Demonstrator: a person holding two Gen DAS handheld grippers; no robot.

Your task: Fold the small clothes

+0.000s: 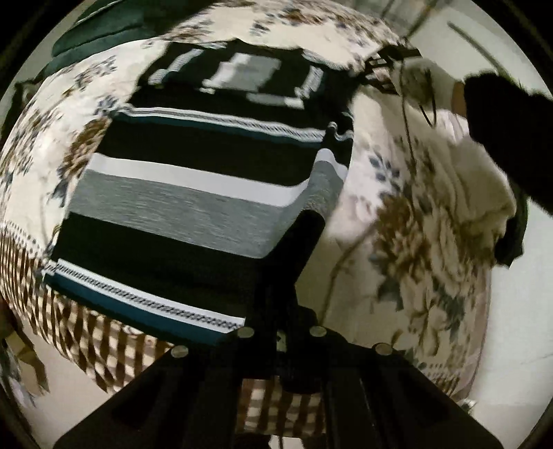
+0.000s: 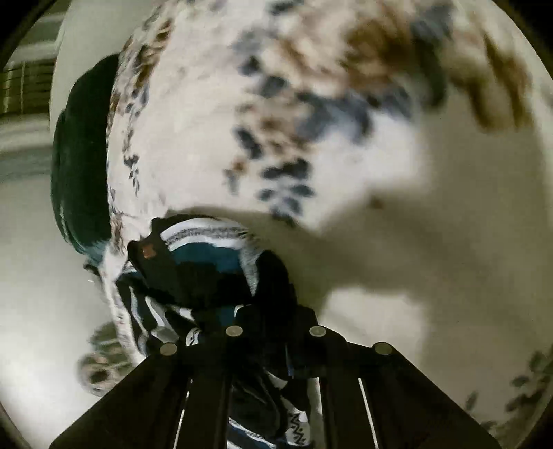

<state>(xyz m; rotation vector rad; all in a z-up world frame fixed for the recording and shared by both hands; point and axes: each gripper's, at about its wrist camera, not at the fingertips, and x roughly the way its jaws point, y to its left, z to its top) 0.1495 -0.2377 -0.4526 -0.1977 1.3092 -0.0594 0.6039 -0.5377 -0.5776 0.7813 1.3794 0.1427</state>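
Although motion blur softens much of the left wrist view, the striped sweater (image 1: 207, 193) reads clearly: it lies spread on the floral bedspread (image 1: 408, 248), filling the frame from 7 o'clock up to 12 o'clock, with black, grey, white and teal bands running across it. The left tool (image 1: 293, 248) sits at 6 o'clock with its dark fingers pressed together over the sweater's near edge; they appear clamped on the fabric there, though the black cloth and black fingers merge, so that is a judgement. A dark green cushion (image 1: 100, 27) shows at 11 o'clock, and a dark shape at 2 o'clock is too blurred to name.

From the right wrist view, the right tool (image 2: 276, 324) at 6 o'clock is closed on a bunched part of the same sweater (image 2: 214, 262), which gathers up between the fingers and hangs on toward 7 o'clock, a small brown label visible on it. Bedspread (image 2: 311, 138) fills the frame from 11 o'clock to 3 o'clock, and the cushion (image 2: 83, 155) sits at 9 o'clock.

Progress looks early to middling: 1 section seems lifted by the right tool while the body is flat, so at best 1 fold is under way. Laying that part over, squaring the edges and the remaining folds are left.
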